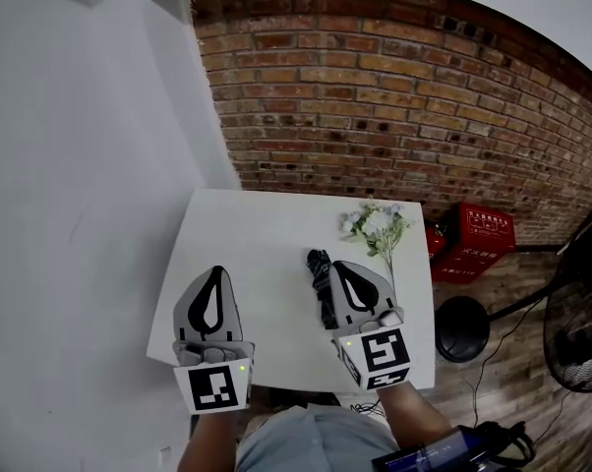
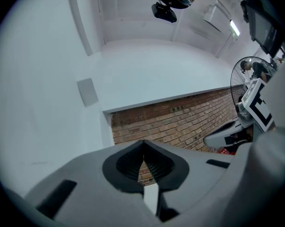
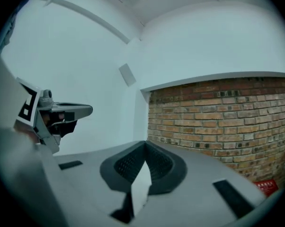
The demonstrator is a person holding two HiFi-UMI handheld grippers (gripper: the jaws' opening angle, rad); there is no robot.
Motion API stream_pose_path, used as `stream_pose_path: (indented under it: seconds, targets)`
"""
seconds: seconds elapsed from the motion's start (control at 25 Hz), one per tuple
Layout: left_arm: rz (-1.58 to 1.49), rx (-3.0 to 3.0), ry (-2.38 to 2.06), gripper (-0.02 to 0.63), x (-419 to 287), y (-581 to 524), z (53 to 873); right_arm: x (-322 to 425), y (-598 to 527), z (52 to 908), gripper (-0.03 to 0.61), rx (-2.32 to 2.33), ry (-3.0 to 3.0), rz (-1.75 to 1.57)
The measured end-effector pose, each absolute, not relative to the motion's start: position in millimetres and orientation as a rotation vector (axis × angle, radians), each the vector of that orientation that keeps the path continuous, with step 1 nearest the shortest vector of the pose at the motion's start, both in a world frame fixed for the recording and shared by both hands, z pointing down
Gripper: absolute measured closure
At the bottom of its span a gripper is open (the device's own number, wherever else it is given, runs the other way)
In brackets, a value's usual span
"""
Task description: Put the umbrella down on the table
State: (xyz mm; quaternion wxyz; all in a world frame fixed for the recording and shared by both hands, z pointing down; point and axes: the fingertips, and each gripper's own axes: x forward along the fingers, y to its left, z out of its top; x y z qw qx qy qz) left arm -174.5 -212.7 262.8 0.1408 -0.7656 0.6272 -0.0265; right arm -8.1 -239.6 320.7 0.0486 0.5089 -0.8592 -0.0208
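Note:
The folded dark umbrella (image 1: 322, 281) lies on the white table (image 1: 257, 232), right of its middle. My right gripper (image 1: 337, 264) hovers just to the umbrella's right and covers part of it; its jaws are shut with nothing between them, and in the right gripper view the right gripper (image 3: 145, 144) faces the brick wall. My left gripper (image 1: 216, 269) is held up over the table's left side, well apart from the umbrella. Its jaws are shut and empty too, and in the left gripper view the left gripper (image 2: 143, 143) points at the walls.
A bunch of white flowers (image 1: 377, 224) lies at the table's far right. Red crates (image 1: 475, 238), a black round stool (image 1: 461, 328) and a fan (image 1: 577, 334) stand on the floor to the right. A brick wall (image 1: 404, 96) runs behind, a white wall on the left.

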Motion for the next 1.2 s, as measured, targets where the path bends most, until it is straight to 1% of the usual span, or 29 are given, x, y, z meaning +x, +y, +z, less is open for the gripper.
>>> stream_pose_path:
  seconds: [0.32,1.2]
  targets:
    - [-0.068,-2.207,1.808,0.604,-171,-206,258,-9,-230,315,0.574,1.537,-2.629,-0.102]
    - [-0.098,-2.232,1.802,0.604,-172,-209,274,-13,-232,327,0.574,1.528,-2.609,-0.077]
